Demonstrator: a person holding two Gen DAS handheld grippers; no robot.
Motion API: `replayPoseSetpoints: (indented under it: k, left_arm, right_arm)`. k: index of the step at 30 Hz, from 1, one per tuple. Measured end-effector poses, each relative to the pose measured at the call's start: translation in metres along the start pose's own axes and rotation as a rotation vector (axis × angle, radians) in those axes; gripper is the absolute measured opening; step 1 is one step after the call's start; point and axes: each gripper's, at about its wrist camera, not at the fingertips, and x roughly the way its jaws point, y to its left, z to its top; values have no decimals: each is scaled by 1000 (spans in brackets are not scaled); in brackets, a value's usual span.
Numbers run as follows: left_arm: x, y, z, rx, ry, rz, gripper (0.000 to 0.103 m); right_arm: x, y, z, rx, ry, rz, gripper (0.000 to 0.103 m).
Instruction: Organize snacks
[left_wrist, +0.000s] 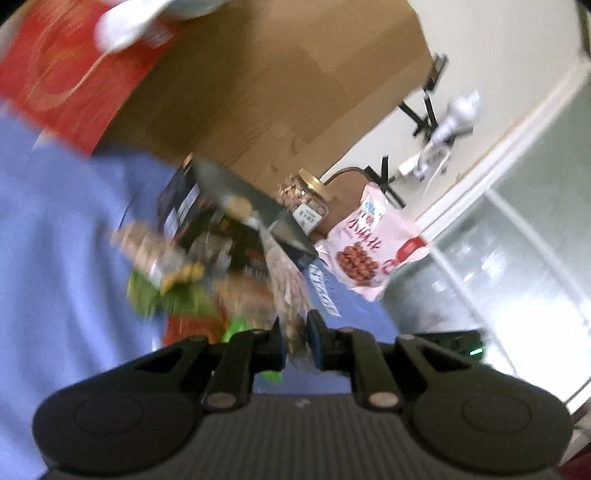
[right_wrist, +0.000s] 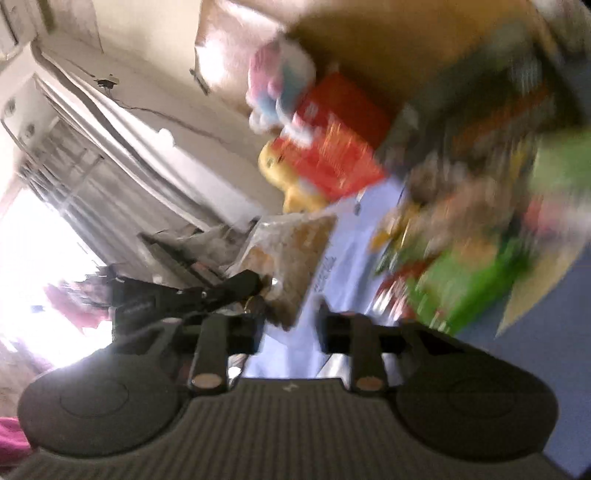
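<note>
Left wrist view shows the left gripper (left_wrist: 295, 343) with its jaws drawn close on the edge of a clear bag of nuts (left_wrist: 286, 284), which hangs up and away between the pads. The same bag (right_wrist: 291, 254) appears in the right wrist view, held by the left gripper (right_wrist: 255, 284) that reaches in from the left side. The right gripper (right_wrist: 291, 332) has its jaws narrowed with a gap between them; the bag's lower corner lies in front of that gap, and whether the pads touch it I cannot tell. Beyond the bag lies a blurred heap of snack packets (left_wrist: 177, 273), green, yellow and red, on a blue cloth surface (left_wrist: 66, 236). A dark box (left_wrist: 184, 203) stands behind the heap, a jar of nuts with a gold lid (left_wrist: 303, 197) lies tilted beside it, and a pink packet (left_wrist: 369, 247) overhangs the blue surface's far edge. A red box (left_wrist: 70, 77) sits at the upper left against a large cardboard carton (left_wrist: 280, 85). Most open room lies on the bare blue cloth to the left of the heap; past the pink packet the surface ends above a pale floor (left_wrist: 498, 258).
</note>
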Motion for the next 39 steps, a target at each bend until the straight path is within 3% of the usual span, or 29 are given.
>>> replayPoseSetpoints:
  k: [4,8,15,19,22,25,30,33,36,39]
  left_arm:
    - [43,-25,47,153,-7,78,22]
    - [94,-25,81,208,4,188,30]
    - [145,-19,87,305,-4,457,47]
    - [122,-27,74,330,-47,461,52]
    - [94,-35,55,322,-66,389,52]
    - [81,-41,31,317,-41,328,52]
    - [82,-43,-1,260,28,294,52]
    - [72,-39,-14,203,43,262,52]
    - [57,-37,-23,178,28,261,52]
    - [47,-34,-28,154,26,263,52]
  right_arm:
    - [4,14,42,-116,-79,-154,25]
    - [28,3,83,-177,-90,-315,27]
    - [52,-19,104,-321,-59,-563,46]
    - [5,-22,96,-330,-158,-538,47]
    - [-37,-35,83,-265,-227,-537,48]
    - [-58,-58,72,-149,-234,-572,49]
    - [-48,-104,58,61,-105,-579,49]
    - [-40,-104,45,129,-64,-430,42]
    - [-25,-72,27,28,-15,-418,45]
    - [-18,-51,11,-18,38,-344,47]
